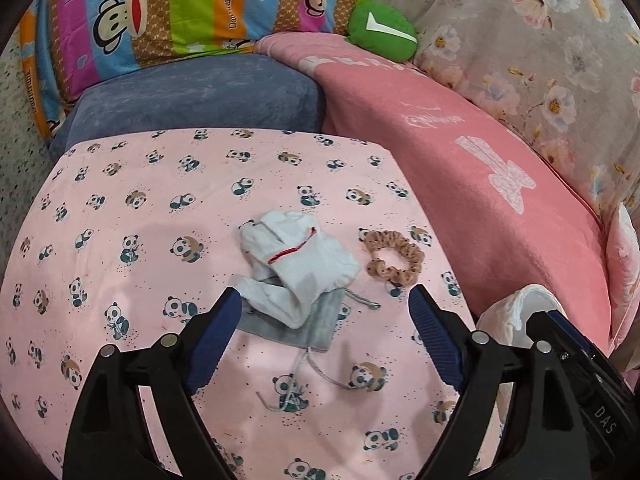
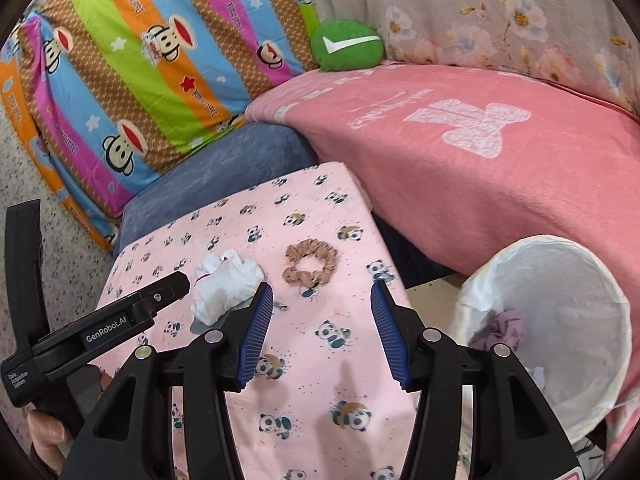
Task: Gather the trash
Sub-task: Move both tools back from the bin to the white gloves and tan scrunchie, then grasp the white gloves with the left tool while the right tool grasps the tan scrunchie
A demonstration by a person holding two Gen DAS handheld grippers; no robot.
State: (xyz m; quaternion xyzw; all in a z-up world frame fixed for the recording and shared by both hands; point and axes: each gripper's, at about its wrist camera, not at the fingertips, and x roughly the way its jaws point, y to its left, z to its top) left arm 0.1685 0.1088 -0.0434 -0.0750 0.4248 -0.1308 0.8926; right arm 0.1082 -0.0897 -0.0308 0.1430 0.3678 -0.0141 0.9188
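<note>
Currently, by size:
Panda sheet: pink, spread flat; the landmark for all below.
Pink blanket: along the sheet's right edge.
Bin: white liner, off the sheet's right side, purple scrap inside.
Left gripper: over the sheet's near part, fingers wide apart, nothing between the pads.
Right gripper: above the sheet, fingers apart, empty.
White glove: crumpled at the sheet's middle, lying on a grey pouch.
Scrunchie: tan, on the sheet just right of the glove.
</note>
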